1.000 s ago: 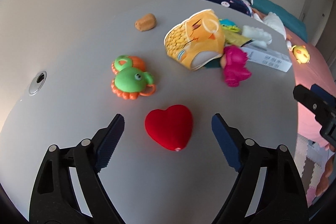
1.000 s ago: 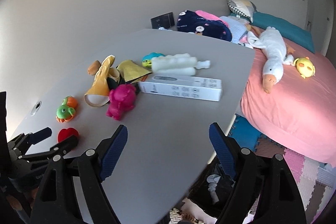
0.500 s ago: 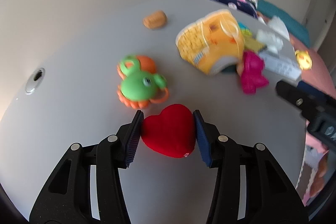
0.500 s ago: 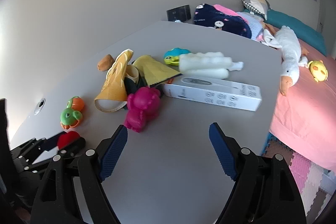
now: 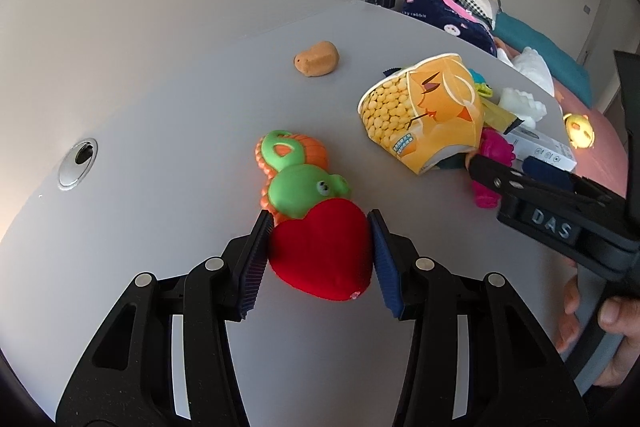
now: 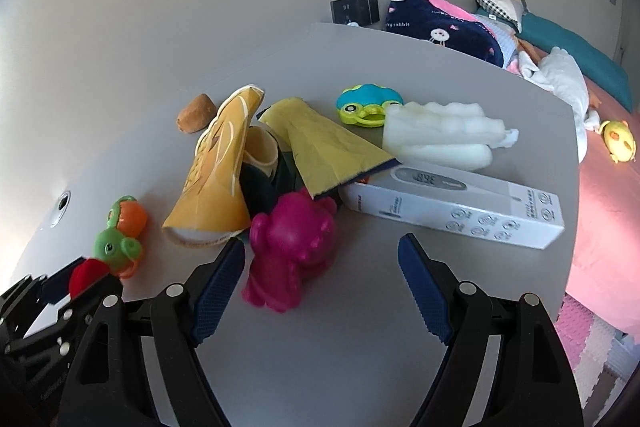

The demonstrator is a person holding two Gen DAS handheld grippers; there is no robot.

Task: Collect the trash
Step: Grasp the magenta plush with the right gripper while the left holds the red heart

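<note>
My left gripper (image 5: pixel 318 231) is shut on a red heart-shaped box (image 5: pixel 322 251), which also shows in the right wrist view (image 6: pixel 86 275). It is held against the green and orange toy (image 5: pixel 298 179). My right gripper (image 6: pixel 320 259) is open and empty, with a magenta toy (image 6: pixel 290 251) between its jaws, nearer the left one. A crumpled yellow popcorn cup (image 5: pixel 424 111) (image 6: pixel 216 175) lies behind it, beside a yellow wrapper (image 6: pixel 324 143), a white foam piece (image 6: pixel 440 135) and a white box (image 6: pixel 452 203).
A grey table (image 6: pixel 360 327) carries all items. A brown lump (image 5: pixel 316 59) and a blue-green toy (image 6: pixel 366 105) sit further back. A cable hole (image 5: pixel 78 163) is at the left. A pink bed (image 6: pixel 608 195) with a plush goose lies right of the table edge.
My left gripper closed on the red heart and moved it up against the green toy. My right gripper moved forward toward the magenta toy, still open.
</note>
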